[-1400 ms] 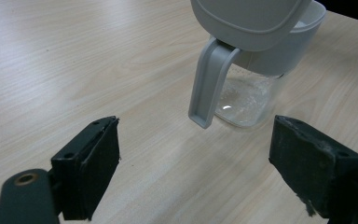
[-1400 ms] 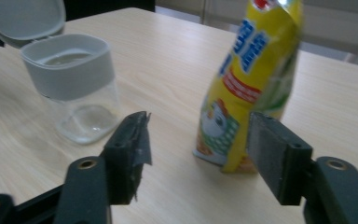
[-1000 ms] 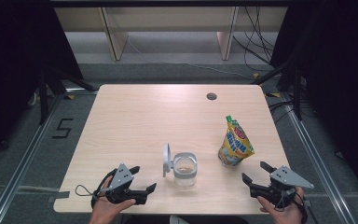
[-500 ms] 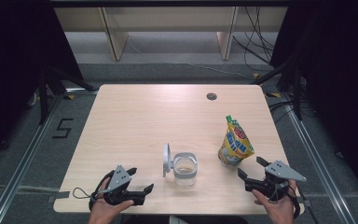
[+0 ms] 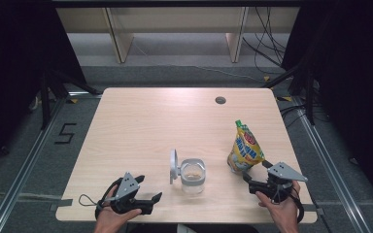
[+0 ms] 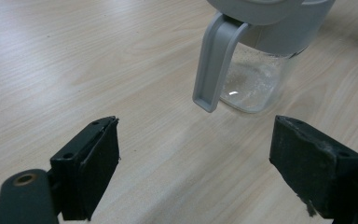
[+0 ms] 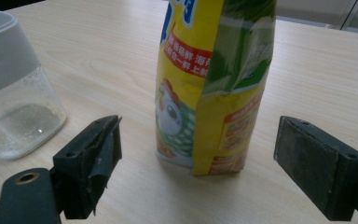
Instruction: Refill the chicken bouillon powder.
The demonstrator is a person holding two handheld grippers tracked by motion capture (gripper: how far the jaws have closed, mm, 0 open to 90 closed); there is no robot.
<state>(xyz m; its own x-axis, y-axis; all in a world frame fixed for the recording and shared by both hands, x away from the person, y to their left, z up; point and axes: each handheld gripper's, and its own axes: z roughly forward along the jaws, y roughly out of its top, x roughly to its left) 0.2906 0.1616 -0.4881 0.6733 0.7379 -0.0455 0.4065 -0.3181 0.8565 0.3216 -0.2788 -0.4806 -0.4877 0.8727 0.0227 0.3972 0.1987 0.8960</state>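
A clear jar (image 5: 193,175) with a grey collar and a flipped-up lid (image 5: 173,166) stands near the table's front middle, a thin layer of pale powder at its bottom. In the left gripper view the jar (image 6: 256,70) is ahead and to the right, its lid clasp (image 6: 214,60) hanging down. A yellow and green snack bag (image 5: 244,147) stands upright to the jar's right. My left gripper (image 5: 149,200) is open, low at the front left, pointing at the jar. My right gripper (image 5: 255,175) is open just in front of the bag (image 7: 212,84), which stands a little beyond its jaws.
The wooden table (image 5: 141,126) has a round cable hole (image 5: 220,100) at the back right. A pale shelf unit (image 5: 175,19) stands on the floor beyond the table, with cables (image 5: 267,43) to its right.
My right gripper has moved left and forward, closer to the snack bag. The left gripper has shifted slightly. The jar and the bag have stayed put.
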